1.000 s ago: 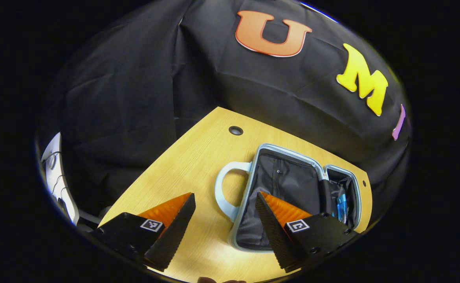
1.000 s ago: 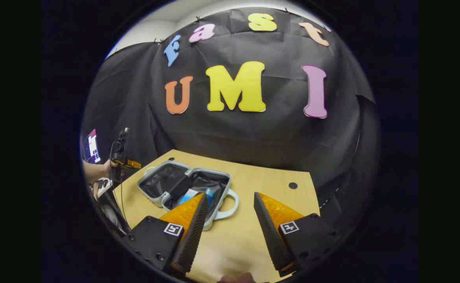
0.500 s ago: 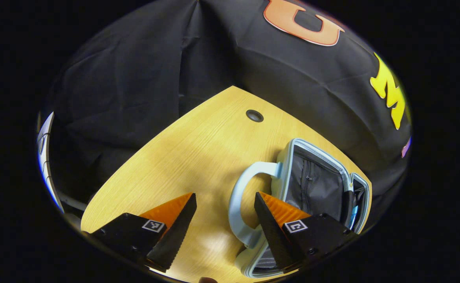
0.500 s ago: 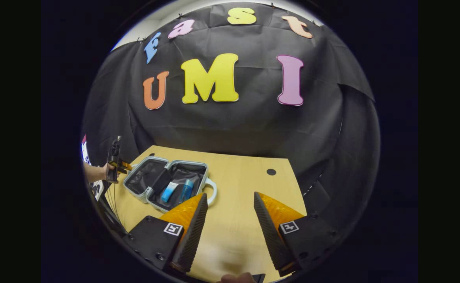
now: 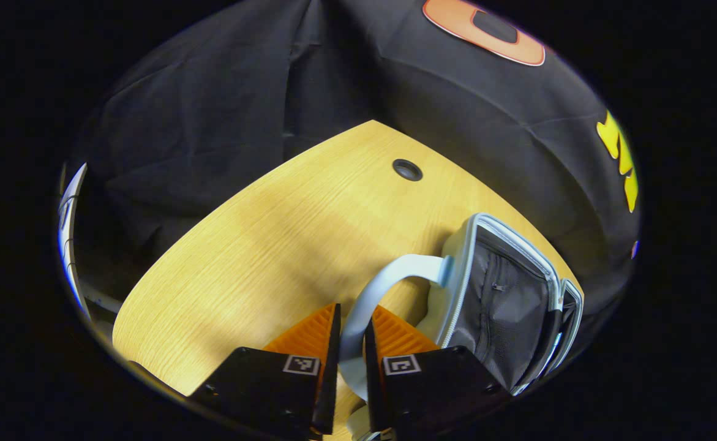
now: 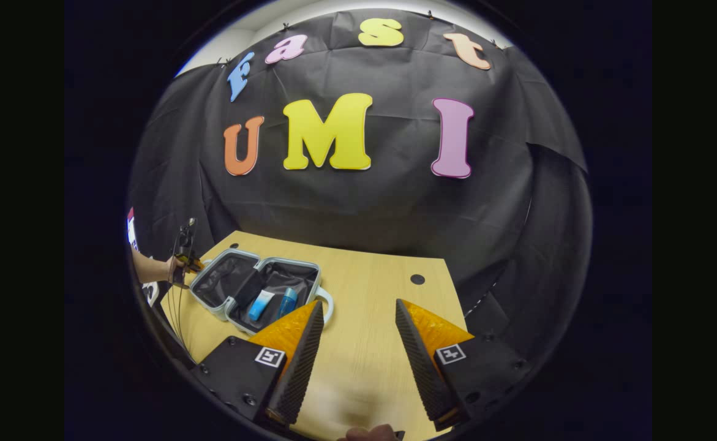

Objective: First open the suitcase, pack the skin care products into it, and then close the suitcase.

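In the left gripper view, I have my left gripper (image 5: 351,331) brought together on the pale handle (image 5: 375,288) of the suitcase (image 5: 505,288): the handle band passes down between the two fingers, and both of them press on it from either side. The handle curves up from the fingers and meets the near wall of the suitcase, so the case lies just to the right of my tool and a little beyond it, on the wooden table (image 5: 260,245). This near half is tilted, with its dark lining and a small zipper pull turned toward the camera; I cannot tell if it is lifted off the table. A round hole (image 5: 407,169) in the tabletop is farther away, well apart from the case. In the right gripper view, my right gripper (image 6: 355,334) is spread apart with nothing between the fingers, only bare table (image 6: 370,294) under it. From there the suitcase (image 6: 254,288) lies open to the left of this tool, its second handle (image 6: 326,303) just beside the tip of the left finger in the picture, though I cannot tell if they touch. Inside the nearer half lie two blue skin care products (image 6: 272,302), side by side on the dark lining. At the far side of the case, a hand (image 6: 171,268) holds the left gripper (image 6: 185,257) near the rim; it is too small there to see its fingers.
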`<action>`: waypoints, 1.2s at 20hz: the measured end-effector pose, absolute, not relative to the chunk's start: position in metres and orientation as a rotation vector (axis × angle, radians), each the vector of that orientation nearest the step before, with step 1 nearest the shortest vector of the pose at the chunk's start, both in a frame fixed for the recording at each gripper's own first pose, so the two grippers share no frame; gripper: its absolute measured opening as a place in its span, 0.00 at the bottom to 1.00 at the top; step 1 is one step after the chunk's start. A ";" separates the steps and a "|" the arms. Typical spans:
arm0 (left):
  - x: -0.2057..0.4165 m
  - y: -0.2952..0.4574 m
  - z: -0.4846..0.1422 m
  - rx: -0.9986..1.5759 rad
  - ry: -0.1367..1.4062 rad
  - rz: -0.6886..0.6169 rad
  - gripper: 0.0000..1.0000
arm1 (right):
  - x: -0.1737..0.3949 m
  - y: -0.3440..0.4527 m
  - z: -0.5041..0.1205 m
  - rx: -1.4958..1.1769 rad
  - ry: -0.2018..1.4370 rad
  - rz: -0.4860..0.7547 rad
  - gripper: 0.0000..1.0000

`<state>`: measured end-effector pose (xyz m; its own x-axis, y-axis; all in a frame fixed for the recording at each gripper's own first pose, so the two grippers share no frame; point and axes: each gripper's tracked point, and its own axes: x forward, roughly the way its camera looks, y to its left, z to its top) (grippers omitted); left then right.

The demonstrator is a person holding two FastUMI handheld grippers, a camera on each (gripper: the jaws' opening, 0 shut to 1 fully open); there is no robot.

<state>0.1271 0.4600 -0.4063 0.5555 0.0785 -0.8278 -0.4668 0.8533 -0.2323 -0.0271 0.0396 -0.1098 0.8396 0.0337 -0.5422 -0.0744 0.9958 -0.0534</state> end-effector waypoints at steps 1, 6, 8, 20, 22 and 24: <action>0.127 0.460 -0.405 -0.464 0.936 0.341 0.22 | -0.030 0.036 -0.109 -0.067 0.572 0.051 0.71; 0.124 0.459 -0.360 -0.378 0.926 0.354 0.09 | -0.035 0.026 -0.109 0.004 0.564 0.029 0.71; 0.122 0.456 -0.331 -0.376 0.894 0.332 0.05 | -0.032 0.026 -0.107 0.022 0.550 0.044 0.71; 0.148 0.224 -0.102 -0.350 0.624 -0.078 0.03 | -0.037 -0.011 -0.083 0.084 0.440 0.085 0.69; 0.153 0.163 -0.095 -0.340 0.607 -0.152 0.03 | -0.040 -0.027 -0.080 0.088 0.428 0.058 0.71; 0.152 0.108 -0.099 -0.322 0.583 -0.198 0.03 | -0.045 -0.042 -0.082 0.093 0.431 0.027 0.71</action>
<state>0.1521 0.1080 -0.0995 0.8180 -0.2727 -0.5066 0.0926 0.9315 -0.3518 -0.0450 -0.0423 -0.0818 0.9084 0.0460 -0.4157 -0.0067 0.9954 0.0956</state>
